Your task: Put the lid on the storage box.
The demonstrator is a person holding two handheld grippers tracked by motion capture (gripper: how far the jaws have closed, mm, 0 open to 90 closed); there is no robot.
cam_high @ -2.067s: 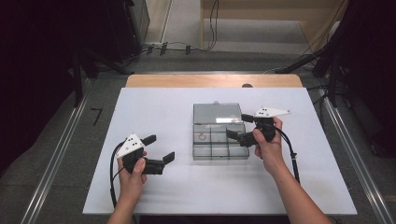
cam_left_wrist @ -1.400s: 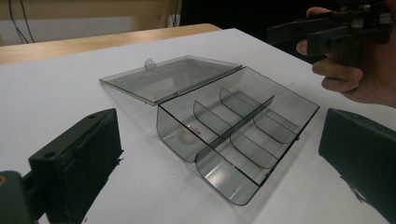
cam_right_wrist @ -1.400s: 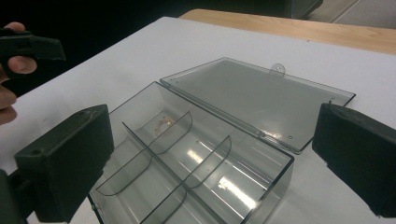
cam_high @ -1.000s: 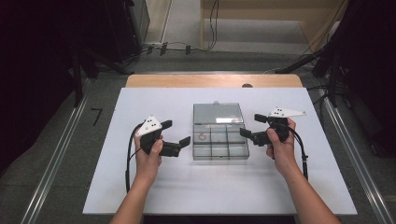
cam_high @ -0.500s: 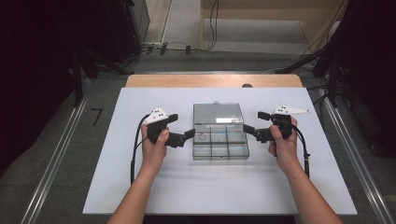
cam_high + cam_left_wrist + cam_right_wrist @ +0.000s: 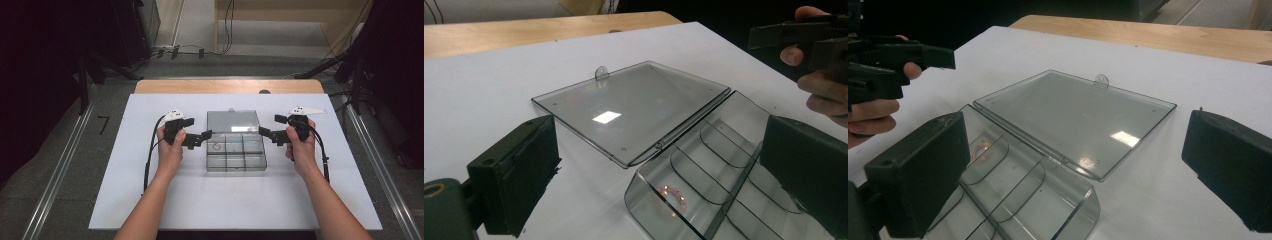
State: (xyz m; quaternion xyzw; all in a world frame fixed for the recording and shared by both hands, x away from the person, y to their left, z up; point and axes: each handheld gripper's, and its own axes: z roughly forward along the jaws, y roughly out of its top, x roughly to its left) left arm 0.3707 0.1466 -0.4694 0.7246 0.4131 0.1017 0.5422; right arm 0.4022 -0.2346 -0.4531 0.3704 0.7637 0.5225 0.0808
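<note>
1. High view is showing a clear plastic compartment box (image 6: pixel 235 154) lying open near the middle of the white table (image 6: pixel 150 200), its flat lid (image 6: pixel 233 121) folded back toward the far side.
2. Left gripper (image 6: pixel 204 135) is hovering just beside the box's left edge, its tips pointing toward the box; whether they are touching it I cannot tell.
3. Right gripper (image 6: pixel 264 132) is hovering just beside the box's right edge, facing the left one across the tray.
4. Left gripper view is showing its jaws standing wide apart and gripping nothing, with the hinge and the tray's near corner lying between them.
5. Right gripper view is likewise showing its jaws spread wide and empty, the lid and tray lying between them.
6. A small pinkish ring-shaped item (image 6: pixel 672 192) is sitting in the compartment at the tray's left end, beside the hinge.
7. A small tab (image 6: pixel 1101 80) is sticking up at the lid's far edge.
</note>
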